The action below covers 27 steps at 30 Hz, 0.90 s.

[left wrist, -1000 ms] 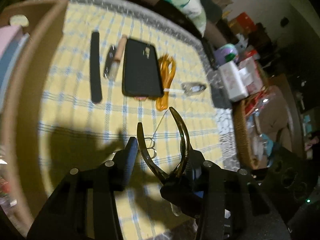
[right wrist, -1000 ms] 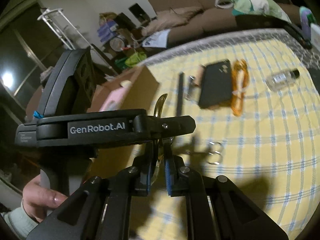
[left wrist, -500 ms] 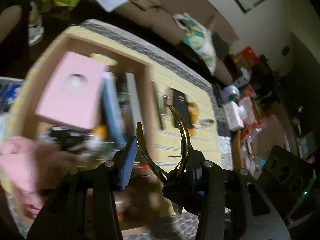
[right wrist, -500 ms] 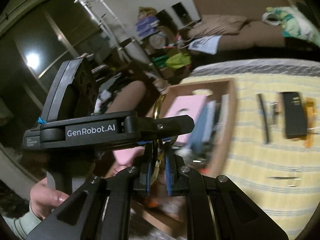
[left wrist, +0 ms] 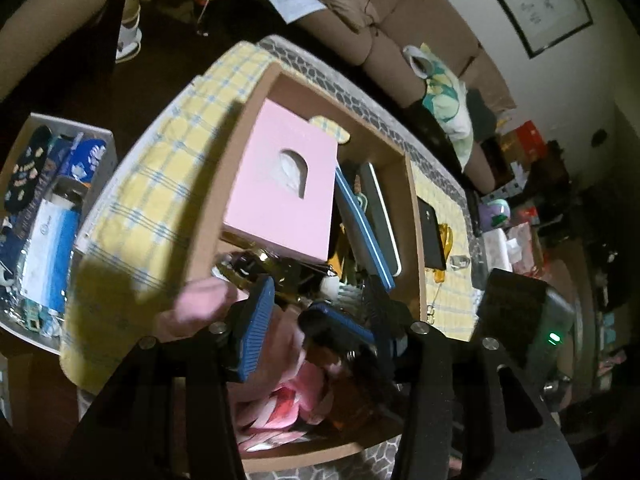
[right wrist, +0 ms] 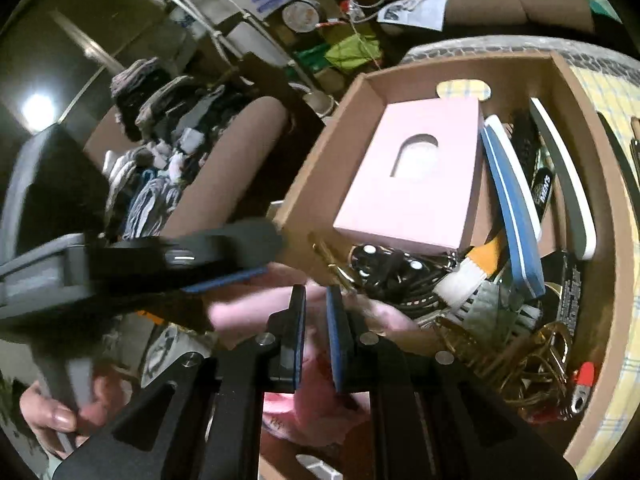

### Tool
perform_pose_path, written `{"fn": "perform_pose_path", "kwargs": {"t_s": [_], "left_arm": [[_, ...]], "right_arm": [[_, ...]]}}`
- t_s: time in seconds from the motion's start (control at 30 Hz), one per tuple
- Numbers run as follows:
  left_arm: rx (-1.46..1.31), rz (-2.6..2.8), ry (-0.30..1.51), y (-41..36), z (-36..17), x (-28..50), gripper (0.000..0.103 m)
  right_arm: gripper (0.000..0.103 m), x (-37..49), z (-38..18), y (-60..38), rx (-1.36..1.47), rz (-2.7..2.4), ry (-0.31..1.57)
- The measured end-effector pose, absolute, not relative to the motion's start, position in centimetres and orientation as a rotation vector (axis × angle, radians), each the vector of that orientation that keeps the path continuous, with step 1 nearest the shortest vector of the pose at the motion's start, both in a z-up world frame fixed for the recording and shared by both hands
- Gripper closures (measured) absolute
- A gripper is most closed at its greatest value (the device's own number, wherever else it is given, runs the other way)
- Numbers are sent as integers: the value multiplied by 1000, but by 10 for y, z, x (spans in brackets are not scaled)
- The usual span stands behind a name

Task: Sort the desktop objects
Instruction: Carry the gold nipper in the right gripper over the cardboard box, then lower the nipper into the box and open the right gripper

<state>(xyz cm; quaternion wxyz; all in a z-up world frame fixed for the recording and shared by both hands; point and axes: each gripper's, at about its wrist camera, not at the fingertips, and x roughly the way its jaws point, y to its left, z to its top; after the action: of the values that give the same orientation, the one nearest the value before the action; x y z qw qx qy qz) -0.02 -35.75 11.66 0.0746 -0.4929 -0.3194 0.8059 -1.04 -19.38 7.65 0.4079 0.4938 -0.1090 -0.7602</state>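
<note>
Both grippers hang over the open cardboard box (left wrist: 412, 200) (right wrist: 320, 152), above a pink soft thing (left wrist: 304, 384) (right wrist: 288, 404) at its near end. My left gripper (left wrist: 324, 334) (right wrist: 256, 256) has its jaws opening, and I see nothing gripped between its blue pads. My right gripper (right wrist: 316, 300) is shut with only a narrow slit and nothing in it. A gold clip piece (right wrist: 332, 264) shows just past its tips among the box's contents. A pink carton (left wrist: 272, 192) (right wrist: 420, 184) fills the far part. A black phone (left wrist: 430, 232), an orange cable (left wrist: 445, 240) and a clear bottle (left wrist: 460, 261) lie on the yellow checked cloth.
The box also holds blue-edged boards (right wrist: 512, 200), a white brush (right wrist: 460, 284), gold clips (right wrist: 536, 356) and black cords (right wrist: 392, 276). A white bin of packets (left wrist: 60, 208) stands on the floor at the left. A hand (right wrist: 52, 412) grips the left handle.
Both grippers have swung from the checked cloth over to the cardboard box. The gold claw clip that stood between the left fingers is no longer there, and those fingers stand wider apart.
</note>
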Motion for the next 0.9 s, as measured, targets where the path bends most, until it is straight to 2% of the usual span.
{"fn": "perform_pose_path", "kwargs": {"t_s": [0.23,0.3,0.47,0.53,0.63,0.7,0.9], "left_arm": [[-1518,2464,-895,-372,112,11,52],[-1519,2447,-903,-369,107,13,52],[-1545,2409,-881,-350,94,17,52],[-1561,2377,-910,-343,83,16,52],[-1562,2433,-854,-336,80,14,51],[-1559,2431,-859,-334,81,10,42],[-1558,2463,-744,-315,79,-15,41]], "right_arm": [[90,-9,94,-177,1226,-1954,-299],[89,-6,99,-174,1218,-1981,-265],[74,8,111,-169,1194,-2011,-164],[72,16,113,-171,1183,-2015,-116],[71,25,114,-174,1172,-2041,9],[70,30,112,-172,1162,-2053,78],[68,34,107,-158,1150,-2078,124]]}}
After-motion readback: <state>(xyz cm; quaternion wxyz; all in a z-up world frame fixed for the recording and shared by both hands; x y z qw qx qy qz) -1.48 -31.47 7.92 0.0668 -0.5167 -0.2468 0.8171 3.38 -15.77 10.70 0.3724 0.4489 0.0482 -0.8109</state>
